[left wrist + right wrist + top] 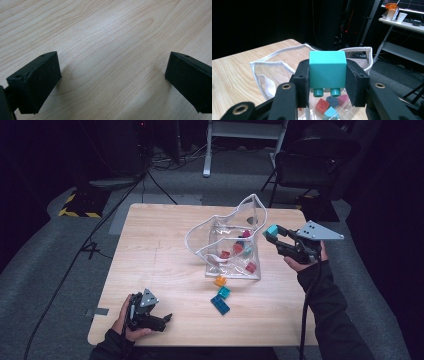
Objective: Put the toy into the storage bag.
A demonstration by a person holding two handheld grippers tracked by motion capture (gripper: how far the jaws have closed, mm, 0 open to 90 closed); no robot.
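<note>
My right gripper [272, 234] is shut on a teal toy brick [327, 69], held with its studs pointing down, just right of and above the rim of a clear plastic bag [230, 240] with white piping. In the right gripper view the bag's mouth [287, 60] gapes below the brick, with several red, pink and blue bricks [332, 103] inside. Near the table's front left corner my left gripper [167, 318] rests low over the wood, its jaws [110, 82] wide open around bare tabletop.
Three loose bricks lie in front of the bag: an orange one [220, 281], a teal one [224, 292] and a dark blue one [220, 304]. The wooden table [150, 250] stands on grey floor; a chair [310, 160] and cables lie behind.
</note>
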